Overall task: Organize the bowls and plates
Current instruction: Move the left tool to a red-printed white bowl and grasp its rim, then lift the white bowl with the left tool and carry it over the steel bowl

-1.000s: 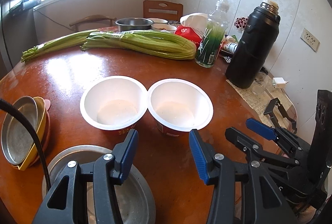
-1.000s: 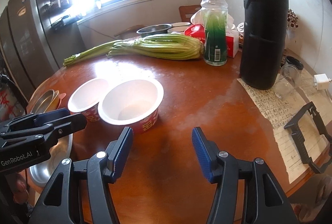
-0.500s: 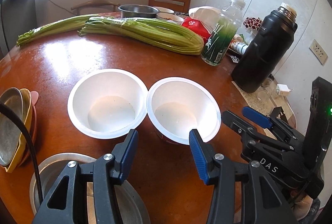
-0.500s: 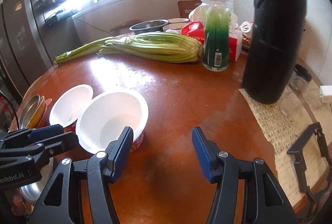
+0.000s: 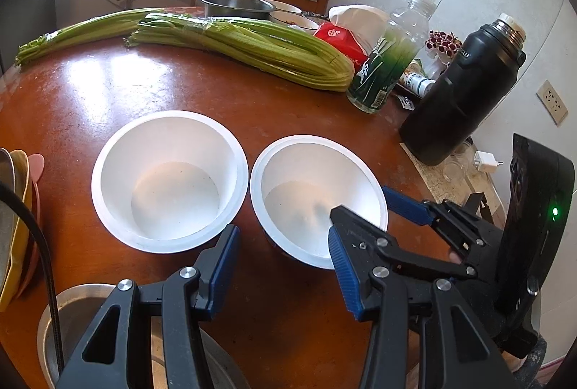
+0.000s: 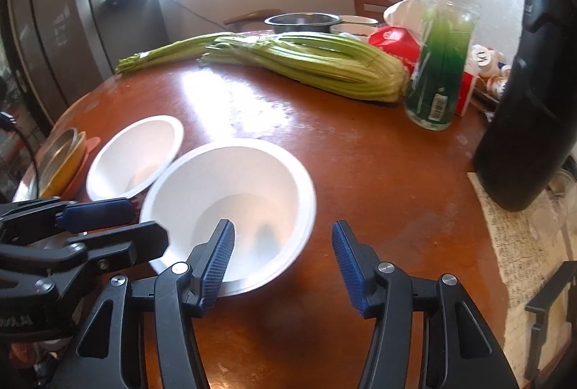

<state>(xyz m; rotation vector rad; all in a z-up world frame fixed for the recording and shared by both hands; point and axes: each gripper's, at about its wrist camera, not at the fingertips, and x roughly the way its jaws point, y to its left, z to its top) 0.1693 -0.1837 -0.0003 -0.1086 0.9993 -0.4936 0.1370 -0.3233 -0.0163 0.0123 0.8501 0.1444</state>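
On round wooden table (image 5: 108, 93): two white bowls, left bowl (image 5: 169, 179) and right bowl (image 6: 230, 205), rims touching. Right gripper (image 6: 283, 259) straddles right bowl's near rim, jaws closing, not yet pressing. Left gripper (image 5: 285, 270) partly open, empty, before bowls.

Bare table (image 6: 360, 154) is left between the two white bowls (image 5: 169, 179) and the celery (image 5: 252, 46); the right is blocked by a black flask (image 5: 461, 96).

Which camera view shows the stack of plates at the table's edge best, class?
The right wrist view: the stack of plates shows whole, a metal dish over yellow and pink ones. The left wrist view cuts the stack off at its left border, behind a black cable.
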